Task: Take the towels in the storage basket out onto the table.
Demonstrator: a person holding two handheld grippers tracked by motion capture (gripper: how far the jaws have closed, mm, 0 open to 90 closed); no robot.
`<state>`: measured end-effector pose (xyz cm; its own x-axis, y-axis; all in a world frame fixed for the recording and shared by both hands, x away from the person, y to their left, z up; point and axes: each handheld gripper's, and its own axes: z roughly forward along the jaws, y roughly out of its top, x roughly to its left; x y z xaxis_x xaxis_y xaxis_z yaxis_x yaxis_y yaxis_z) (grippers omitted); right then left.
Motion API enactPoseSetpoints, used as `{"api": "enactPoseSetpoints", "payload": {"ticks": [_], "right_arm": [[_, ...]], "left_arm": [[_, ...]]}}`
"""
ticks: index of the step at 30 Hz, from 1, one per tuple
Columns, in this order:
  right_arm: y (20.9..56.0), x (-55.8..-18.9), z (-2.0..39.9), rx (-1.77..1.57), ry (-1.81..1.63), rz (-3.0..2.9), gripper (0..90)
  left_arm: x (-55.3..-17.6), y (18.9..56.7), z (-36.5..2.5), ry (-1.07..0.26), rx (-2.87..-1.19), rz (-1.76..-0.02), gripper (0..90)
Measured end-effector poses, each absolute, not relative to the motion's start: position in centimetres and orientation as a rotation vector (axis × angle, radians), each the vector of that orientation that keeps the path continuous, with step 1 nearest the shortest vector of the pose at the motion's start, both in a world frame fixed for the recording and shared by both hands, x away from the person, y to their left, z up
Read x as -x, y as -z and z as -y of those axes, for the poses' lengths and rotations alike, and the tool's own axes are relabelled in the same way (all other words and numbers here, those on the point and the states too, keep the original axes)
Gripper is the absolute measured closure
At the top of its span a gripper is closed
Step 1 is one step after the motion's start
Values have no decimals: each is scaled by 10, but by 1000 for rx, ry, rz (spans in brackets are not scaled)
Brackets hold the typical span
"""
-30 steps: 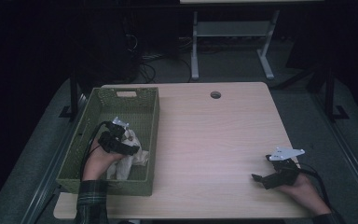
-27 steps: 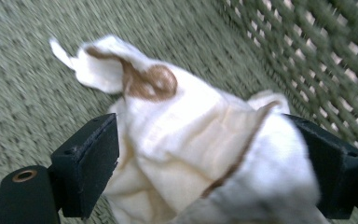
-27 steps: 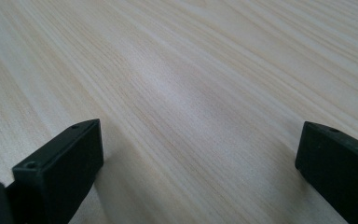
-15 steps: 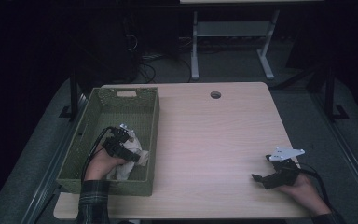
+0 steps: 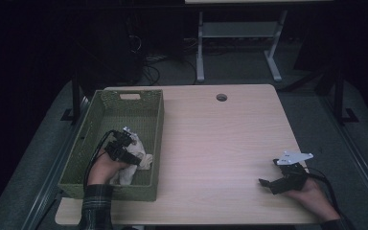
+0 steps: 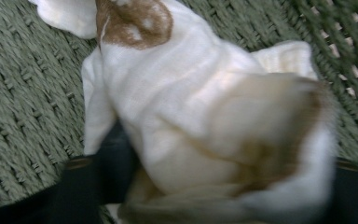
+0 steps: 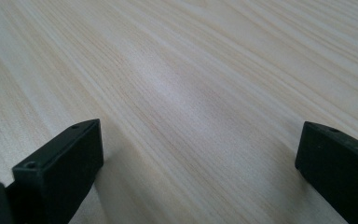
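A white and brown cloth (image 5: pixel 143 161) lies bunched at the near right of the green woven basket (image 5: pixel 106 111). My left gripper (image 5: pixel 135 156) reaches down into the basket onto it. In the left gripper view the cloth (image 6: pixel 205 121) spans the gap between both black jaws and bulges over them. The jaws have just been closing on it. My right gripper (image 5: pixel 270 173) rests low on the wooden table (image 5: pixel 220 139) at the near right, held by a hand. It stands open over bare wood (image 7: pixel 200 168) with nothing between its fingers.
The basket stands along the table's left side, with a handle slot in its far wall. A round cable hole (image 5: pixel 221 97) sits near the table's far edge. A metal stand (image 5: pixel 235 33) and cables are on the dark floor beyond.
The left hand has shifted slightly toward the near end of the basket, down onto the cloth. The right hand and its gripper have stayed where they were.
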<state>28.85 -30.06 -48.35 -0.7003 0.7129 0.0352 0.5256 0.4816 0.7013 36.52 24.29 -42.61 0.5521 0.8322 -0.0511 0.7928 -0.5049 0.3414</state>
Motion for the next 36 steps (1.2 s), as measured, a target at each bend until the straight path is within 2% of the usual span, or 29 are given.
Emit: {"api": "enactPoseSetpoints", "payload": {"ticks": [2,4,8,21,36], "right_arm": [[483,-289,301,-1058,-1034,-2469,5],[483,-288,301,-1057,-1033,-2469,5],[483,-289,301,-1057,-1034,-2469,5],[483,-289,301,-1058,-1033,-2469,5],[483,-289,300,-1059,-1034,-2468,5]], "left_arm": [[-365,424,-244,-163,-2457,-1338,545],[-365,422,-245,-154,-2440,-1347,610],[-364,418,-248,-163,-2396,-1350,667],[-359,394,-259,-226,-2199,-1272,693],[-344,351,-265,-369,-1985,-1147,708]]}}
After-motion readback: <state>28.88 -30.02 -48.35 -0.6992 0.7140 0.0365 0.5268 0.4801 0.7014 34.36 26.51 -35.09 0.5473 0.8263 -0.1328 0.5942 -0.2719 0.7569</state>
